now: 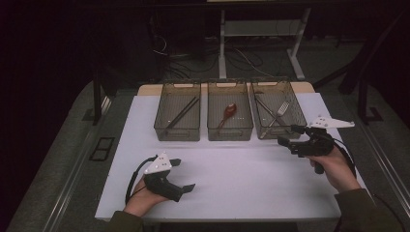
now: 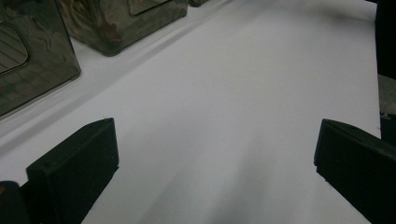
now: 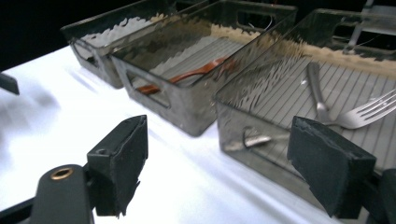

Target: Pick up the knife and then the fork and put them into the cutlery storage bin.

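Three smoky see-through bins stand in a row at the back of the white table (image 1: 241, 179). Dark chopsticks (image 1: 183, 113) lie in the left bin (image 1: 177, 131). A reddish spoon (image 1: 228, 112) (image 3: 187, 74) lies in the middle bin (image 1: 230, 131) (image 3: 177, 100). The right bin (image 1: 276, 133) (image 3: 261, 154) holds a metal fork (image 1: 280, 110) (image 3: 369, 112) and another metal utensil (image 3: 316, 91). My left gripper (image 1: 184, 174) (image 2: 215, 168) rests open over bare table at the front left. My right gripper (image 1: 288, 135) (image 3: 224, 163) is open just in front of the right bin, nothing between its jaws.
Behind the table, a desk frame (image 1: 222, 43) and loose cables (image 1: 241, 60) sit on the dark floor. A black grate-like object (image 1: 101, 148) lies on the floor to the left. The table's right edge (image 1: 345, 159) runs close by my right hand.
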### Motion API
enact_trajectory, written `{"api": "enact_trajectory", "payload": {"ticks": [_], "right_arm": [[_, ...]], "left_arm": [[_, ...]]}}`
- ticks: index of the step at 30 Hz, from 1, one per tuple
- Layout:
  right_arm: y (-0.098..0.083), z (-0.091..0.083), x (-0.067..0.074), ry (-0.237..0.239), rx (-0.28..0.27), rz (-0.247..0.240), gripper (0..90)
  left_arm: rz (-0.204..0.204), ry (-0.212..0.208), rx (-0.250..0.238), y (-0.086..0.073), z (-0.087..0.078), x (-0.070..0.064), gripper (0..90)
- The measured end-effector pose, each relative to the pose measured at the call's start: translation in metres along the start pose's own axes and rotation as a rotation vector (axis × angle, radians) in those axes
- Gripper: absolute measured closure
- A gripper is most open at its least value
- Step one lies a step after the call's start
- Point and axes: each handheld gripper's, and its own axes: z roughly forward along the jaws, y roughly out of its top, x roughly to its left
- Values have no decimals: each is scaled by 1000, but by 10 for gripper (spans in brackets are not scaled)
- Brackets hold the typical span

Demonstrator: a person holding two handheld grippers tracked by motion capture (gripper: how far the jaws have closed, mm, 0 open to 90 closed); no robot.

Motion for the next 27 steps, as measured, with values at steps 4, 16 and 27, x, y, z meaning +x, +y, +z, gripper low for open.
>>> {"api": "enact_trajectory", "payload": {"ticks": [4, 16, 27], "right_arm": [[-7, -1, 5, 13, 11, -8, 189], [-29, -3, 21, 68, 36, -45, 181], [-47, -8, 31, 106, 39, -39, 181]], "left_arm": [[3, -2, 2, 0, 0, 0, 0], [2, -5, 1, 0, 1, -2, 0], [1, -7, 2, -1, 1, -2, 0]]}}
